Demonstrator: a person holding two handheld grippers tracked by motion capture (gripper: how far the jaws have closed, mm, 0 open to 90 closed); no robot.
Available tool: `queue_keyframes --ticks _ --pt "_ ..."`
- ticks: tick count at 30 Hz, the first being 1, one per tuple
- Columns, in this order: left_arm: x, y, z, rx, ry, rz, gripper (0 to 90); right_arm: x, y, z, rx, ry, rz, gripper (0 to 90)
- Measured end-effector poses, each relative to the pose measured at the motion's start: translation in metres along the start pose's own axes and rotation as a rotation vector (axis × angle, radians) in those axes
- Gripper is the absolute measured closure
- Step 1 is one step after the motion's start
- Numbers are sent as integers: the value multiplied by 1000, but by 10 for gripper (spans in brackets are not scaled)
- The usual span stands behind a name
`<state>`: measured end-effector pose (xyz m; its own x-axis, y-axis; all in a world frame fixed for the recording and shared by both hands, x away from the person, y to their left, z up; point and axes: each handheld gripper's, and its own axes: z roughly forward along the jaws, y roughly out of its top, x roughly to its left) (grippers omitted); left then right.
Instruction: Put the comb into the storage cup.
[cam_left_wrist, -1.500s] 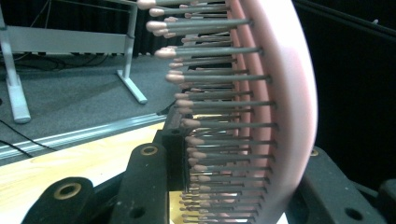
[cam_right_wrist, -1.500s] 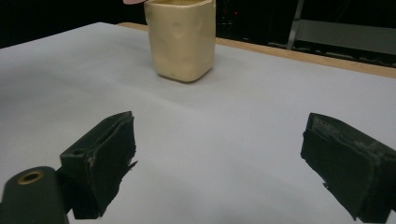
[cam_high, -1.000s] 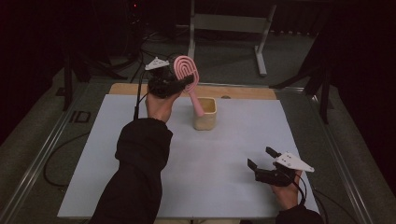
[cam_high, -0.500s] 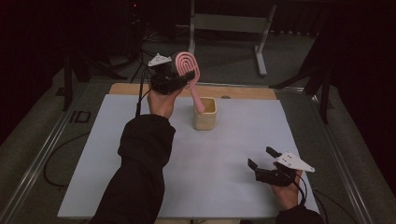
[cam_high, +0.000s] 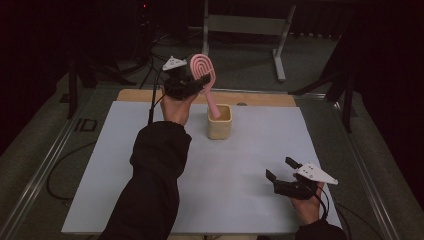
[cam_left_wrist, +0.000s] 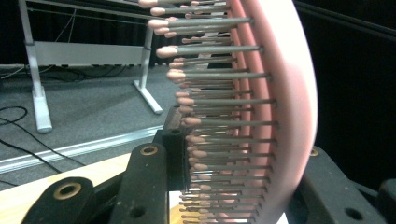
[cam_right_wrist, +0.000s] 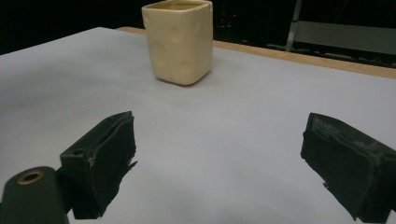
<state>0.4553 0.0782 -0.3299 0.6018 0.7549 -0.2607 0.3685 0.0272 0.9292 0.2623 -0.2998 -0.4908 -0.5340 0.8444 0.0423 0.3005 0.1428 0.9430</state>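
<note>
High view, brush: my left claw (cam_high: 192, 84) is clamped on the head of the pink hairbrush (cam_high: 204, 72), raised near the far edge of the table (cam_high: 100, 165). The handle slants down, and its end is at the mouth of the cream cup (cam_high: 220, 122); I cannot tell whether it touches the rim.
High view, risk: the cup looks light. If the handle pushes sideways against its wall, I think the cup can slide or tip over.
Left gripper view, grip: one jaw sits among the thin bristles, the other on the smooth pink back of the brush (cam_left_wrist: 285, 107). Bristles bend, so I judge the brush may turn in my hold, and then the handle misses the opening.
Right gripper view, spare claw: my right claw (cam_right_wrist: 219, 154) is wide apart and holds nothing, low above the near right corner. The cup (cam_right_wrist: 180, 39) stands well apart from it, so it cannot steady the cup if it tips.
</note>
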Motion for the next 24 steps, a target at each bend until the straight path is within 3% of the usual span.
queue_keyframes --ticks 24 --pt "1 -6 13 -15 20 -28 644 1 0 1 -2 9 1 96"
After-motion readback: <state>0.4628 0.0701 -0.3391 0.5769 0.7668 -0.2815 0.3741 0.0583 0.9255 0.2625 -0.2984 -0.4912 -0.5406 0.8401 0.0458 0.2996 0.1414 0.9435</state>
